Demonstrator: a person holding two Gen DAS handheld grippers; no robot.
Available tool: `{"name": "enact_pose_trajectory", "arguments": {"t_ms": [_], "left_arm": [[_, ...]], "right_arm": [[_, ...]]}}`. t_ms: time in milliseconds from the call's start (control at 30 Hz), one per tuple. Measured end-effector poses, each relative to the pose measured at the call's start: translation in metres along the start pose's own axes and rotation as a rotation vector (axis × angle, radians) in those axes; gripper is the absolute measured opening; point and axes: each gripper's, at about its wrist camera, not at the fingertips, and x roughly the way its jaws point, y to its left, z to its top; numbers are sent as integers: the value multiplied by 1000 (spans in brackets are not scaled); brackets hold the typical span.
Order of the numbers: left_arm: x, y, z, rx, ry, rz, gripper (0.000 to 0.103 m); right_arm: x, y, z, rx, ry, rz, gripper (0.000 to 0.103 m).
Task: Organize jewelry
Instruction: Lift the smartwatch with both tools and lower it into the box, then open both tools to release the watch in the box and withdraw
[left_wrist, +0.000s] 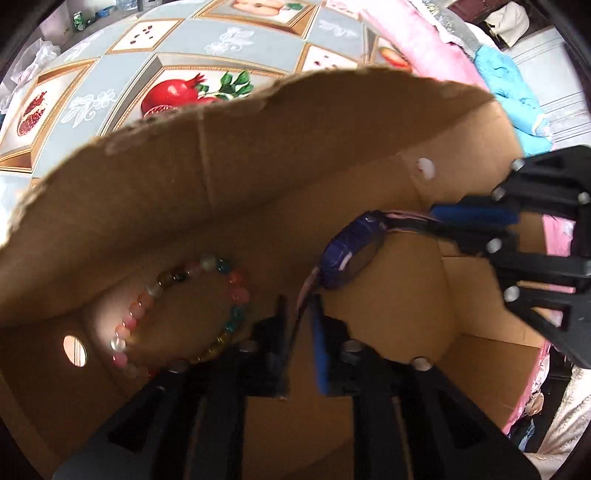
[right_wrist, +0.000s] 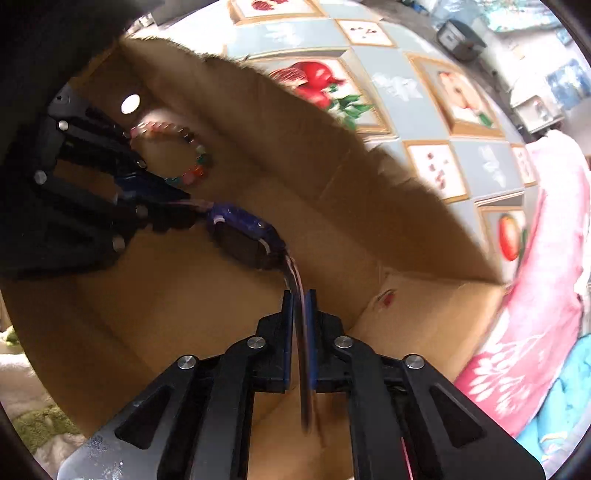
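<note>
Two grips on one watch (left_wrist: 349, 254): my left gripper (left_wrist: 298, 325) and right gripper (right_wrist: 300, 314) are each clamped on a strap end, so it hangs taut over the cardboard box (left_wrist: 184, 177) floor. Long axis runs gripper to gripper, face downward (I think). Bead bracelet (left_wrist: 184, 310) lies beside it, towards the box's far corner.

My left hand-held gripper (left_wrist: 299, 325) is clamped narrow, its blue pads (left_wrist: 319, 354) nearly together. My right hand-held gripper (right_wrist: 300, 321) is likewise pinched, facing the left at an angle, tips close but apart.
</note>
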Motion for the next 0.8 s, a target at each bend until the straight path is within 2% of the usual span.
{"name": "enact_pose_trajectory", "arguments": {"t_ms": [33, 100, 167, 333, 500, 567, 667, 800], "left_arm": [[0, 1, -1, -7, 0, -8, 35], [0, 2, -2, -10, -3, -12, 43], [-6, 2, -5, -19, -25, -25, 52], [-33, 7, -17, -55, -101, -63, 60], [-75, 8, -36, -72, -193, -93, 62], [-97, 6, -51, -65, -239, -103, 64], [-133, 2, -77, -46, -335, -108, 67], [-176, 5, -125, -10, -484, -122, 78]], "right_arm": [[-3, -1, 0, 0, -12, -12, 7], [-8, -4, -2, 16, -29, -12, 7], [-15, -7, -5, 29, -62, -30, 15], [-35, -12, -18, 74, -135, -37, 24], [-58, -14, -37, 126, -208, -42, 30], [-71, -13, -45, 153, -254, -27, 42], [-97, -10, -63, 193, -369, -1, 53], [-139, 0, -91, 255, -549, 82, 64]]}}
